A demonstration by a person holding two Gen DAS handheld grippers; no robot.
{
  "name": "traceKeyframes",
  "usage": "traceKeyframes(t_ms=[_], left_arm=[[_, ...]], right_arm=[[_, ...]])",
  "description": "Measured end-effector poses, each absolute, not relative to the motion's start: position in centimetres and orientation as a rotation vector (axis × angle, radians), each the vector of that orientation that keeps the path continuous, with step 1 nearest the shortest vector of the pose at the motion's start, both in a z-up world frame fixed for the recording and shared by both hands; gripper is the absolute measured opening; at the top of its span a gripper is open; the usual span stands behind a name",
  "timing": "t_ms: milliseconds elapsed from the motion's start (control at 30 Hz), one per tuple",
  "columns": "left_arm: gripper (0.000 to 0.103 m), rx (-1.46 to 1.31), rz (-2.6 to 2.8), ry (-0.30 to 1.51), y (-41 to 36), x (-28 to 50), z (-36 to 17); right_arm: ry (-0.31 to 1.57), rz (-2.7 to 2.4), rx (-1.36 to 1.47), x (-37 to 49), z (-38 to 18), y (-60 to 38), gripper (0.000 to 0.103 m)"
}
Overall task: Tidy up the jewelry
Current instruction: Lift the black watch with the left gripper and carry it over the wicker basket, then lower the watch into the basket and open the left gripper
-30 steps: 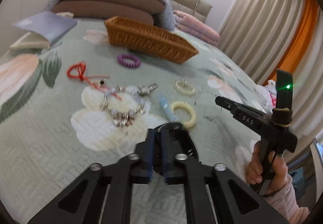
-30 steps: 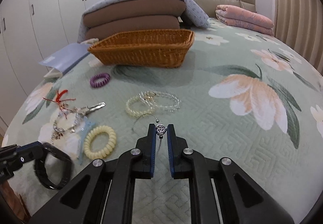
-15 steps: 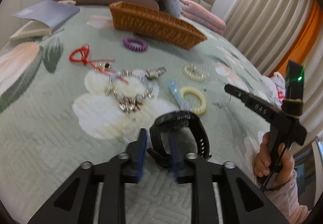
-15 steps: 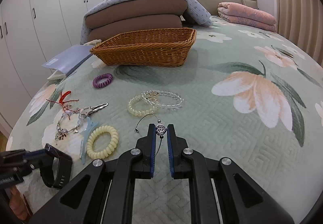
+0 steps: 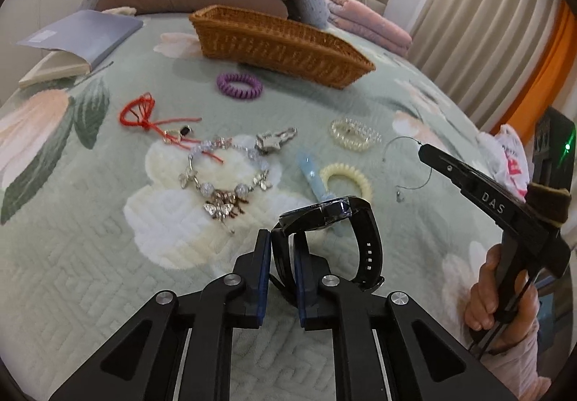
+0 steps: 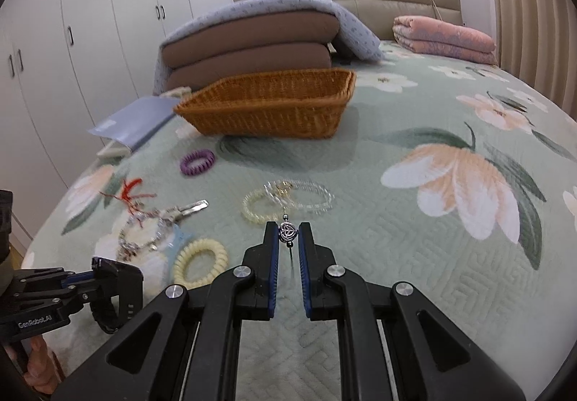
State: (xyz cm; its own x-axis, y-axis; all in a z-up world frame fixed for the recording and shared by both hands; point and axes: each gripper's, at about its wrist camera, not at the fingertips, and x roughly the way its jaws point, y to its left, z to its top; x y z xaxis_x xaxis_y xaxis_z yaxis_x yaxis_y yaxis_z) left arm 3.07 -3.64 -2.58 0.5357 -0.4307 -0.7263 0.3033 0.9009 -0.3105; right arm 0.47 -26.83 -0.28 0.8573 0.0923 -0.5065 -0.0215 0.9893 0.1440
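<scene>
Watch: black, lifted above the bedspread, strap clamped between the left gripper fingers.
Bangle: thin wire (silver bead at the tips), pinched by the right gripper.
Basket: wicker, well beyond both.

We noted: woven wicker basket, rough; quilted cloth bedspread, matt; black watch with matt rubbery strap, glossy face; silver metal charm, shiny; purple coil hair tie, plastic; red cord, fibrous.
</scene>
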Motion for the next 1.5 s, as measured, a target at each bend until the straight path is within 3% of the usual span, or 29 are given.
traceKeyframes(t_ms=[433, 800, 1067, 1333, 1400, 1467, 1500], left_arm=[[0.012, -0.165, -0.433, 0.784, -3.4, 5.7, 2.7], [0.012, -0.185, -0.423, 0.626, -5.1, 18.3, 8.5], [0.012, -0.239, -0.412, 0.699, -7.5, 28.8, 3.8], [0.016, -0.214, -0.39, 0.756, -8.0, 30.6, 0.8], [0.02, -0.233, -0.398, 0.751, -7.7, 30.4, 1.0], [0.032, -0.241, -0.4, 0.73, -7.4, 30.1, 1.3], [0.038, -0.242, -0.393, 0.719, -7.2, 30.0, 1.6]], right_arm=[[0.46, 0.117, 0.183, 2.2, 4.8, -27.8, 0.013], [0.355, 0.119, 0.138, 12.4, 11.3, -28.2, 0.013], [0.429, 0.139, 0.229, 21.3, 6.2, -29.4, 0.013], [0.478, 0.107, 0.223, 22.5, 4.0, -30.3, 0.014], [0.479, 0.111, 0.225, 22.3, 3.9, -30.3, 0.024], [0.466, 0.111, 0.232, 22.0, 3.9, -30.4, 0.041], [0.457, 0.106, 0.231, 21.8, 4.0, -30.5, 0.044]])
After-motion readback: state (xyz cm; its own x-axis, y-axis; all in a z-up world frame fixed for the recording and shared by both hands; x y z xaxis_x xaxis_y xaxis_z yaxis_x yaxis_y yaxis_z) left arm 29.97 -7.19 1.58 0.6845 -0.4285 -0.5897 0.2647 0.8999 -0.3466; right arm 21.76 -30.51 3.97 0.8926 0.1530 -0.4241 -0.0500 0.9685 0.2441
